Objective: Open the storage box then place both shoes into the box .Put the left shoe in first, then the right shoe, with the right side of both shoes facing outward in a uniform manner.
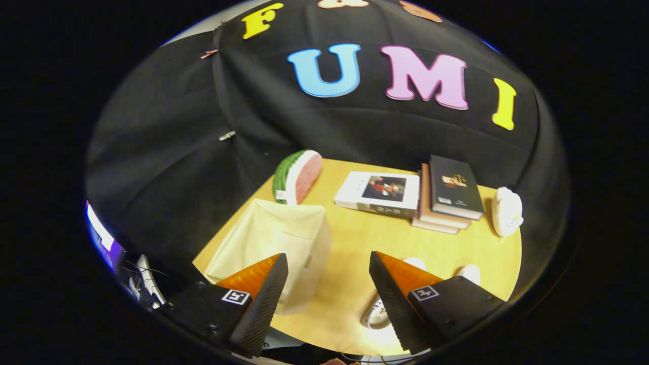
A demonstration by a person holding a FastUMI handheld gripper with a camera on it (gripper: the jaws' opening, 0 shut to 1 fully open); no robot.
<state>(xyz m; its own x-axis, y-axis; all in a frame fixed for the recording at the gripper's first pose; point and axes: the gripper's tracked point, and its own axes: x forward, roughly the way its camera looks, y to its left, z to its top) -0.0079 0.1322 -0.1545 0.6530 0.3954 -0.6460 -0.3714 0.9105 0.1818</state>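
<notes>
Gripper view: shoes (377, 312) half-hidden behind gripper (328, 266)

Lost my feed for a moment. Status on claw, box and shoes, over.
Claw open, empty, above table. Storage box closed, behind the left finger. Two shoes partly hidden behind the right finger. Books and watermelon cushion beyond, not in the way.

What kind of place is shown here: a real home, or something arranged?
Probably a staged recording booth, not a home: black cloth wall behind a small wooden table set with props, such as books, a watermelon-slice cushion and a closed fabric storage box. The gripper is open.
</notes>
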